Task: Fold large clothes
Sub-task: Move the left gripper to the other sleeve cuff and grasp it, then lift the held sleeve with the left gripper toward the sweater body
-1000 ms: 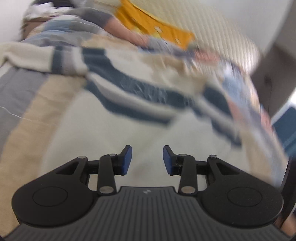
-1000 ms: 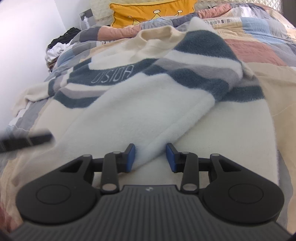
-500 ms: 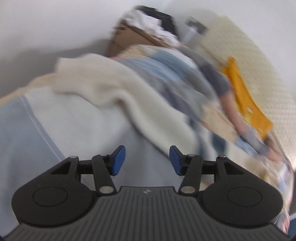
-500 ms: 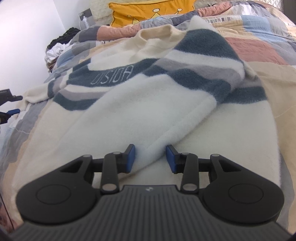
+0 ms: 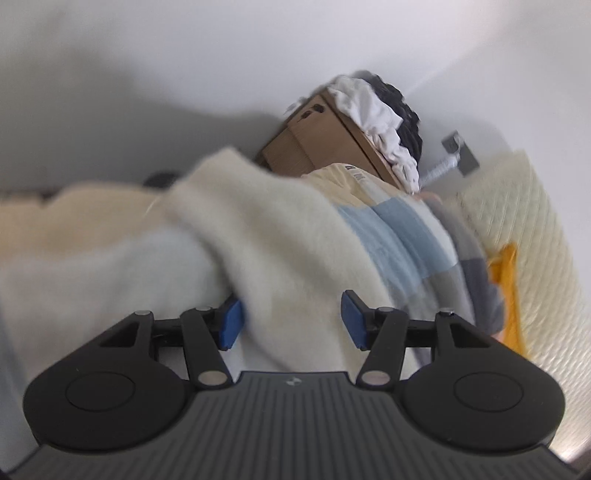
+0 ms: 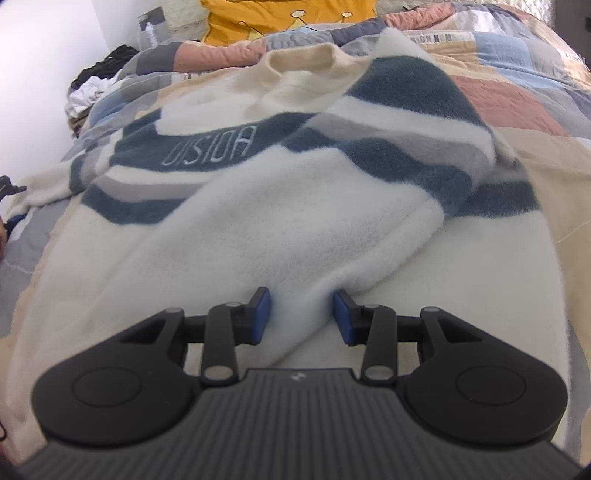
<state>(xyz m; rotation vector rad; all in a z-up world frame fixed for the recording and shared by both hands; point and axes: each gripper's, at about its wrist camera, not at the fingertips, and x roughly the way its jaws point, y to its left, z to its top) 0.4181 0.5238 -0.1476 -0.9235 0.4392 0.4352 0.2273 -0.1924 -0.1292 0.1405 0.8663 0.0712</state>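
A fluffy white sweater [image 6: 236, 206] with navy and grey stripes lies spread on the bed, collar toward the pillow. One sleeve [image 6: 332, 236] is folded across its body. The sleeve's end runs between the pads of my right gripper [image 6: 300, 317], which pinch it. In the left wrist view, the other cream sleeve [image 5: 280, 236] hangs over the bed's edge near the wall. It passes between the wide-apart pads of my left gripper [image 5: 291, 319]; the fabric brushes the left pad [image 5: 231, 321] but is not squeezed. This view is blurred.
A patchwork quilt [image 6: 517, 92] covers the bed, with a yellow pillow [image 6: 284, 14] at its head. Beside the bed stands a cardboard box [image 5: 321, 140] topped with white and black clothes [image 5: 376, 114], against a white wall [image 5: 221, 55]. A quilted cream headboard [image 5: 524, 229] rises on the right.
The left gripper swung from over the striped body to the far sleeve by the wall, rolling as it went, and its jaws widened. The right gripper barely moved and kept the folded sleeve.
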